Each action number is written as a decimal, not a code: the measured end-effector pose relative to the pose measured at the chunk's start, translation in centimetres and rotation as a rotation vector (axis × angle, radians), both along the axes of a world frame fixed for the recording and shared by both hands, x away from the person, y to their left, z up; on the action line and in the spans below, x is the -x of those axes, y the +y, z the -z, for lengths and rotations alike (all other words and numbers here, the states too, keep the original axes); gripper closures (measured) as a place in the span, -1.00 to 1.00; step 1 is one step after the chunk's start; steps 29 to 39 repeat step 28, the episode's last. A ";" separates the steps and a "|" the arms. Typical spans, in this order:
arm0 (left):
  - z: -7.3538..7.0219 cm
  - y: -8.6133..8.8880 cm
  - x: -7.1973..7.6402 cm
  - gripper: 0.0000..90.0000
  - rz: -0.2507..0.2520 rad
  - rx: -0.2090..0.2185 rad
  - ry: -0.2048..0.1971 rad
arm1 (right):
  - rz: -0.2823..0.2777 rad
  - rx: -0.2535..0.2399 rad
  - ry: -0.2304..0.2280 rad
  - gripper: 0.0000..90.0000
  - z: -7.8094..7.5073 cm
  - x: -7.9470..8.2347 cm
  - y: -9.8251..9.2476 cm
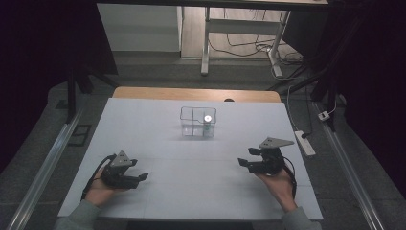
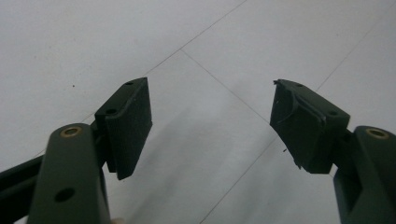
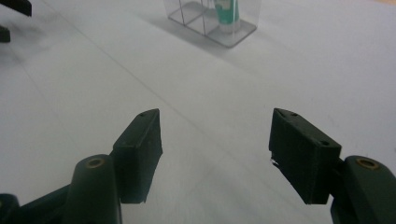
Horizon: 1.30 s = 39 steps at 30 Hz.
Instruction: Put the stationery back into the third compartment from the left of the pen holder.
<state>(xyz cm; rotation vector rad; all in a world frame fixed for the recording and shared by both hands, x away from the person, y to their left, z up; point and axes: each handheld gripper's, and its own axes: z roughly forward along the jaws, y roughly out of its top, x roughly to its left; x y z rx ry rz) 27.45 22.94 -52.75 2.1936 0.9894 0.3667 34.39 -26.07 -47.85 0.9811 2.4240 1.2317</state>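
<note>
A clear plastic box (image 1: 197, 122) with several compartments stands at the middle of the white table, toward its far side. A teal tube with a white cap (image 1: 207, 124) stands upright in the box's right part. My left gripper (image 1: 142, 178) rests low at the near left, open, with bare table between its jaws (image 2: 210, 112). At the near right my right gripper (image 1: 243, 163) is open too, pointing left, with nothing between its jaws (image 3: 215, 130). The right gripper view has the box (image 3: 196, 21) and the tube (image 3: 227, 11) well ahead of the jaws.
The white table cover (image 1: 191, 196) has faint seam lines. A wooden edge (image 1: 196, 93) shows at the far side. A power strip (image 1: 305, 143) and cables lie on the floor to the right. A metal rail (image 1: 43, 172) runs along the left.
</note>
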 end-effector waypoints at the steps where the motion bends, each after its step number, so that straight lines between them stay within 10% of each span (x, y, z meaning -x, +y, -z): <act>1: 0.0 0.0 0.0 -0.36 -0.001 -0.001 0.000 | 0.001 0.007 -0.001 -0.26 0.2 0.3 -0.3; 39: -0.1 -0.1 0.1 -0.36 -0.001 0.000 -0.008 | 0.001 0.048 -0.018 -0.29 1.8 1.3 -2.8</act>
